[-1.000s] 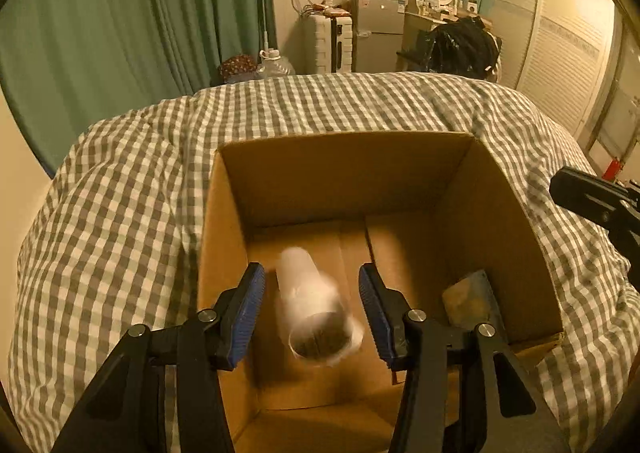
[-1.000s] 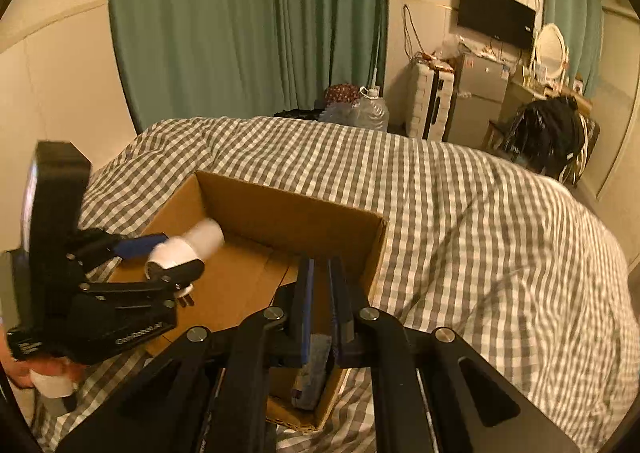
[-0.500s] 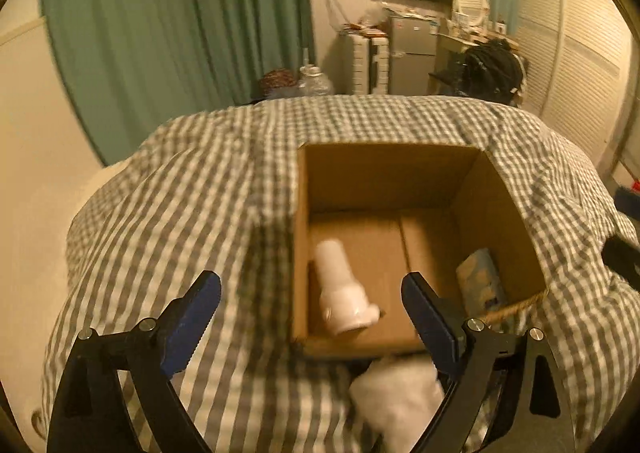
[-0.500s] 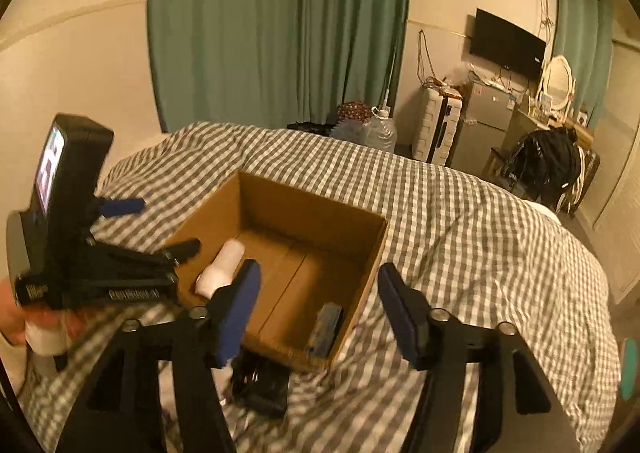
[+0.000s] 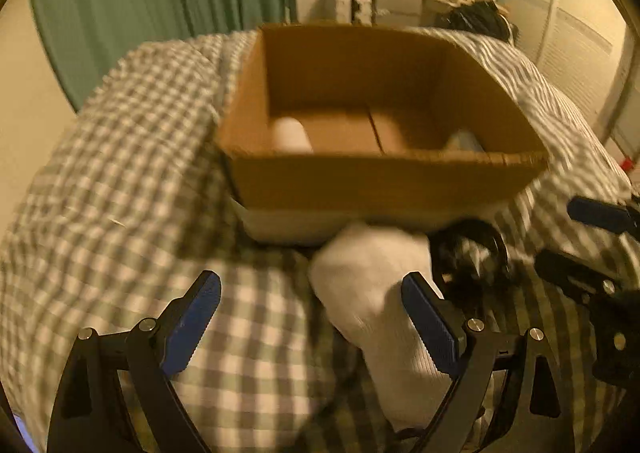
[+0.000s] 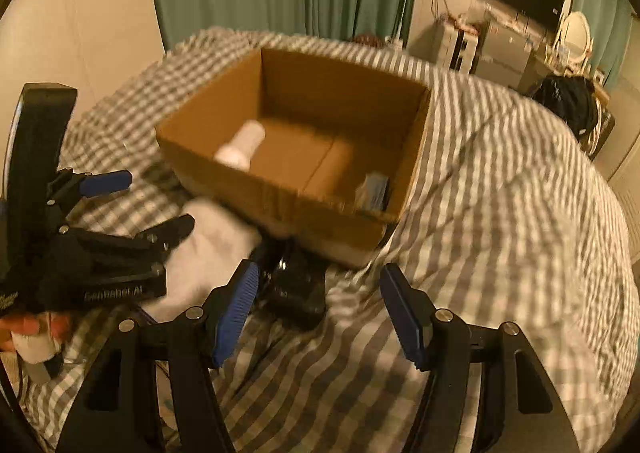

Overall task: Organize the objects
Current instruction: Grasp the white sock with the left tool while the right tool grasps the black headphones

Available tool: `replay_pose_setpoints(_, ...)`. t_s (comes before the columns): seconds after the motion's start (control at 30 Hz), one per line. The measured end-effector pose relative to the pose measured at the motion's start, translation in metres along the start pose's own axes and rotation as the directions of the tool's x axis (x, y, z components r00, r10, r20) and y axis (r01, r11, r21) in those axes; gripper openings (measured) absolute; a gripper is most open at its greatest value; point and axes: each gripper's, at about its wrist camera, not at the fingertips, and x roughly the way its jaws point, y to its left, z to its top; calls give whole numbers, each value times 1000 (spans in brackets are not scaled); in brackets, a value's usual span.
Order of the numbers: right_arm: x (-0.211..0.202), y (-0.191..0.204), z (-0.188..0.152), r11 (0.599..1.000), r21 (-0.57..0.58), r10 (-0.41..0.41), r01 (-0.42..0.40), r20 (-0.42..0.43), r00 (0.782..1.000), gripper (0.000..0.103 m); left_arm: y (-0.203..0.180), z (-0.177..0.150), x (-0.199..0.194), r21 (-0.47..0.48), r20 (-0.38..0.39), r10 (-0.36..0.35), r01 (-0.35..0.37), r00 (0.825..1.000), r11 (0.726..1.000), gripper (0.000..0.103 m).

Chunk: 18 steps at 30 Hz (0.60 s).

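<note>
On top of the grey-and-white checked bedcover [image 6: 500, 181] sits the open brown cardboard box [image 6: 340, 97], taken here as the reference landmark. Both tools have drawn back from over the box to its near side within the last second. The white plastic cylinder [image 6: 240, 145] that was between the left jaws now lies inside the box at its left side, and a flat blue-grey packet [image 6: 374, 191] leans in its right near corner. Judgement: two items are stowed and the next pick is under way.

Outside the box, against its near wall, lies a soft white cloth bundle [image 5: 372, 285]; just right of it is a black object [image 5: 470, 253], too blurred to identify.

The left gripper [image 5: 310, 317] stands wide apart, empty, with the white bundle directly ahead and partly between its blue pads [image 5: 428, 321]. The right gripper [image 6: 316, 309] is likewise spread and empty, the black object just beyond its tips.
</note>
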Motion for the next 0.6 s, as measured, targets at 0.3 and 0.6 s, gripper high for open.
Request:
replay_pose_setpoints(0.3, 21, -10, -11, 998, 60, 5, -2, -48, 999, 63, -16, -14, 17, 70, -28, -76, 78, 997, 994, 95)
replay_pose_setpoints(0.6, 26, -9, -11, 998, 64, -5, 8, -59, 998, 63, -16, -5, 37, 55, -102, -218, 224, 971, 973, 94)
